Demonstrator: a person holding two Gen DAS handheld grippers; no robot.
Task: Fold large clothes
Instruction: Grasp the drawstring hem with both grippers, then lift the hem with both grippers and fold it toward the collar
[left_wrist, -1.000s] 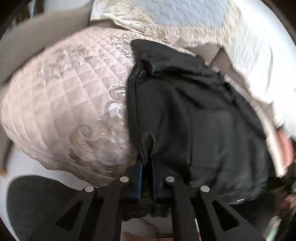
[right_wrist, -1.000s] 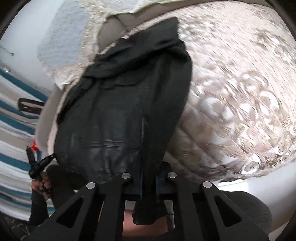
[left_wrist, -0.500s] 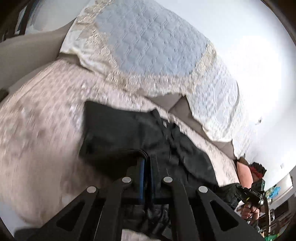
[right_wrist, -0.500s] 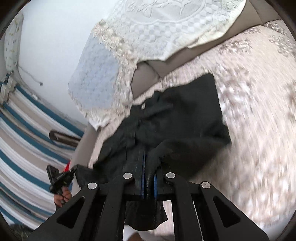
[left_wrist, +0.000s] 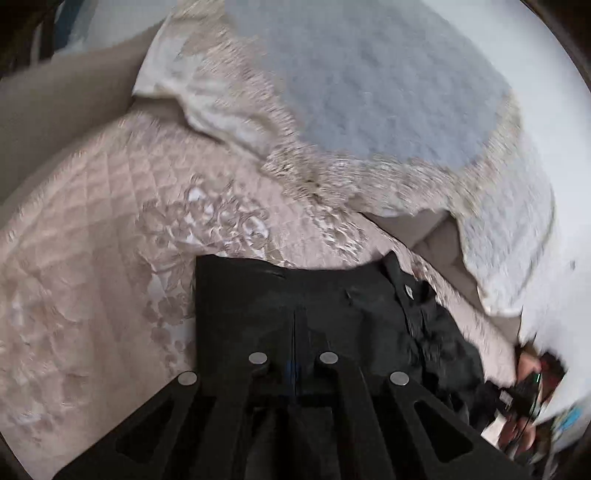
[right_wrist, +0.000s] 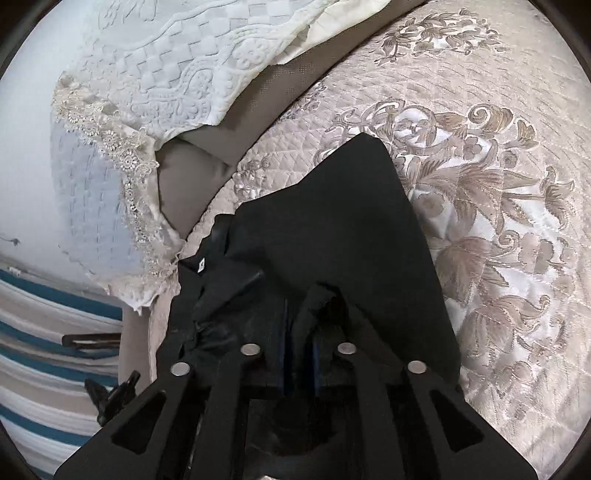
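My left gripper (left_wrist: 294, 332) pinches the black fabric garment (left_wrist: 332, 306); my right gripper (right_wrist: 299, 314) is opening, cloth between its jaws, quilted beige cover (right_wrist: 498, 184) at two o'clock.

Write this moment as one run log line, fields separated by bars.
stage: fold laid | black garment on quilted cover | left gripper shut on garment | right gripper opening, cloth between jaws
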